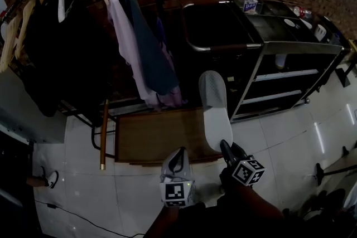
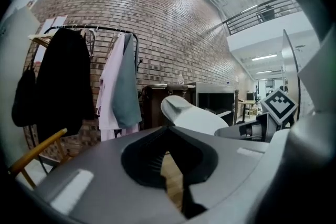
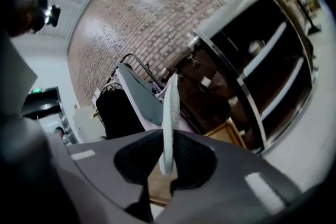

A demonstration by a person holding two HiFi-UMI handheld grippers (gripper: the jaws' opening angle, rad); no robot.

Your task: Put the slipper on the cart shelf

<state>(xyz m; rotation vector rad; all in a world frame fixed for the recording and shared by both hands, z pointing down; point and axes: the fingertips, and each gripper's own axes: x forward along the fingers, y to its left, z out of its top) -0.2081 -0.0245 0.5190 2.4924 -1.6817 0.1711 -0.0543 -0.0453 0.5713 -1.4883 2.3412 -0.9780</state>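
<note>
1. The black cart (image 1: 290, 47) stands by the brick wall, up and to the right of both tools, with its open shelves (image 1: 285, 74) facing this way.
2. The white slipper (image 1: 215, 114) is in the air over a low wooden platform (image 1: 150, 136), well short of the cart. Its long axis runs straight away from the right tool.
3. The right tool (image 1: 225, 146) is clamped on the slipper's near end, gripping it edge-on, and is the nearer tool to the cart.
4. The left tool (image 1: 177, 158) hangs just beside it, jaws together on nothing.
</note>
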